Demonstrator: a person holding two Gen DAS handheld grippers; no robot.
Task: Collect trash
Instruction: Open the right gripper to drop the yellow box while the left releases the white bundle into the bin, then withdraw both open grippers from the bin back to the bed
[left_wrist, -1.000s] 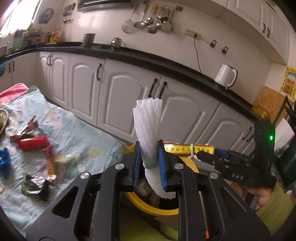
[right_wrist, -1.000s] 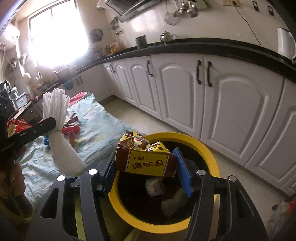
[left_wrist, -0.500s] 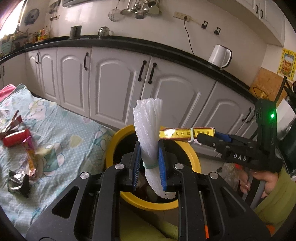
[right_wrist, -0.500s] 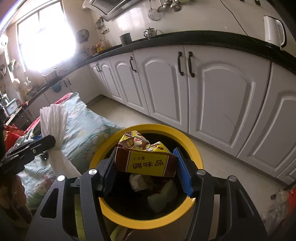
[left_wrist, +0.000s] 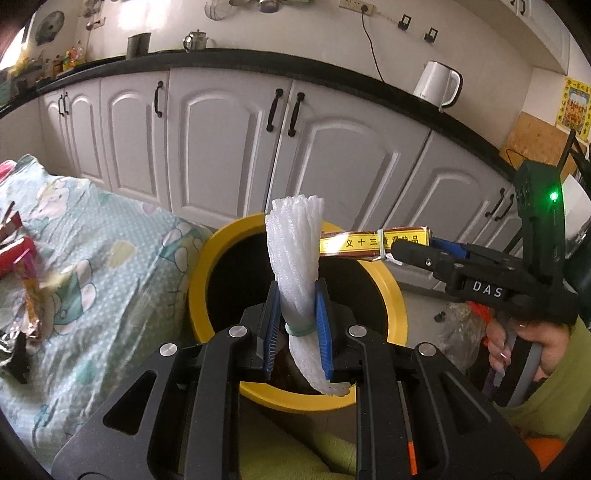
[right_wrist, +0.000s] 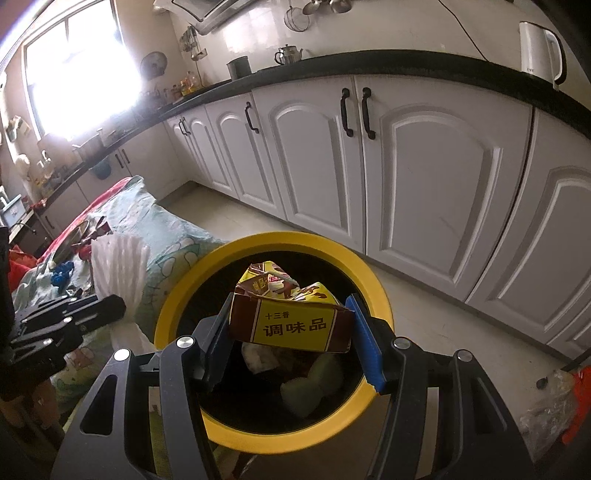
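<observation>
A long row of white kitchen cabinets (right_wrist: 436, 177) with black handles ran along the wall, under a black countertop (left_wrist: 332, 79). A white electric kettle (left_wrist: 437, 86) stood on that counter, and a small metal teapot (right_wrist: 290, 54) stood farther along it.

A table with a green flowered cloth (left_wrist: 92, 266) sat beside the bin. Snack wrappers (left_wrist: 22, 273) lay on the cloth near its far edge, well apart from the bin.

The round trash bin (right_wrist: 380, 291) had a thick yellow rim and a dark inside. It stood on the floor just beside the table. Some trash already lay at the bottom, with a pale green piece (right_wrist: 314, 384) among it.

The left gripper (left_wrist: 295, 325) was over the near side of the bin. Its blue pads were pressed onto a white foam net sleeve (left_wrist: 295, 243), which stood up tall between them. A thin green band went around the sleeve where the pads pinched it. The bottom end of the sleeve hung down over the near rim.

The right gripper (right_wrist: 291, 328) was above the bin's open mouth. It pinched a crushed seasoning box (right_wrist: 291, 317), brown and yellow with black letters, between its blue pads. The box was held sideways, right over the dark hole.

A crumpled clear plastic bag (right_wrist: 546, 406) lay on the floor to the right of the bin.
</observation>
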